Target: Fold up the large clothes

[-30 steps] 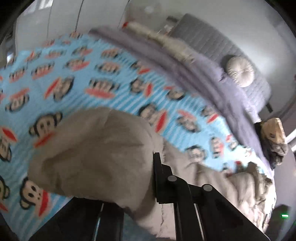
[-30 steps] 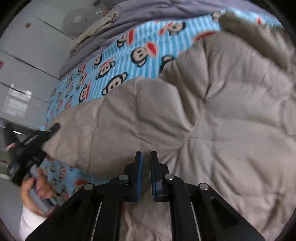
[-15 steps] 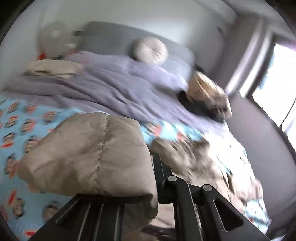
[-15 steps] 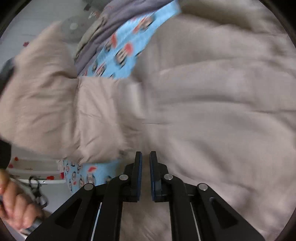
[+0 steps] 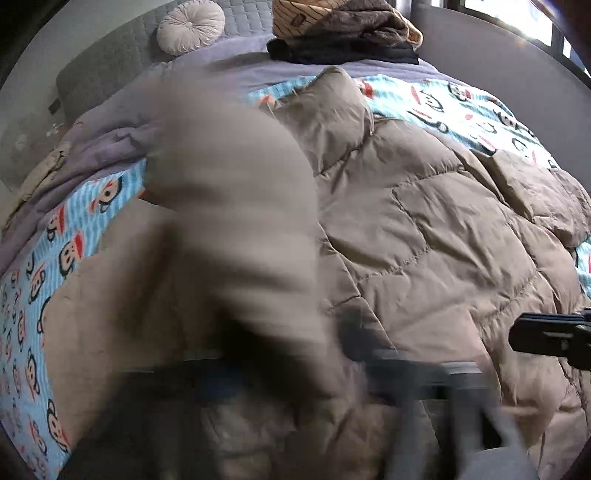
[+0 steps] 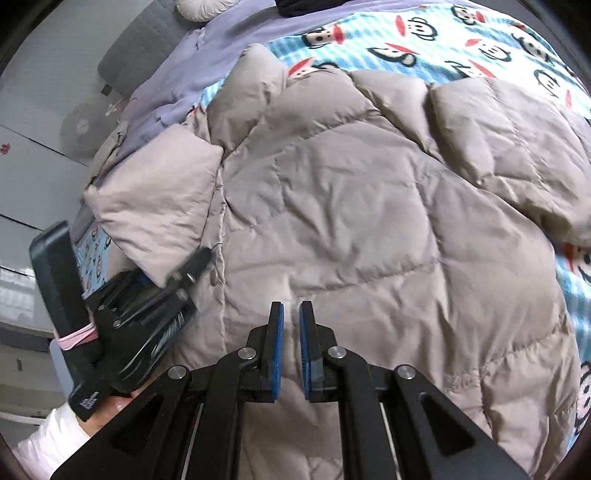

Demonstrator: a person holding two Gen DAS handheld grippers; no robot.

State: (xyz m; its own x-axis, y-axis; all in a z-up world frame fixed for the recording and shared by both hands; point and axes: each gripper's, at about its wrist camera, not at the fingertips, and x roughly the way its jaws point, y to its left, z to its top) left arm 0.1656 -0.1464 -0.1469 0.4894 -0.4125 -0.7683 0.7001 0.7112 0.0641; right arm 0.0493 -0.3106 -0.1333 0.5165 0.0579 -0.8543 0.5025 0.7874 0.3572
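Right gripper (image 6: pixel 291 314): now, nearest the lens at 6 o'clock in the right wrist view, blue pads nearly together, clenched on a thin pinch of the jacket's fabric.
Left gripper (image 6: pixel 177 273): at 9 o'clock in the right wrist view, its jaws have just been opening and stand spread; the end of the folded sleeve lies across the fingers, not pressed by the pads. In its own view the gripper is a dark blur along the bottom.
Person's hand (image 6: pixel 110 410): at 8 o'clock, wrapped around the left gripper's handle, white sleeve below it.
Puffer jacket (image 6: pixel 351 229): beige, quilted, spread flat over the middle of the bed, filling most of both views.
Sleeve (image 6: pixel 159 195): folded in over the jacket's body at 10 o'clock; in the left wrist view it is a blurred beige mass in front of the lens.
Monkey-print blanket (image 6: pixel 443 33): blue-striped, under the jacket, showing from 12 to 3 o'clock.
Purple bedding (image 5: pixel 236 70): beyond the blanket, toward 11 o'clock.
Pile of clothes (image 5: pixel 343 33): brown and black, far off at 12 o'clock on the left wrist view.
Round cushion (image 5: pixel 190 26): white, against the grey headboard (image 5: pixel 110 62) at 11 o'clock.
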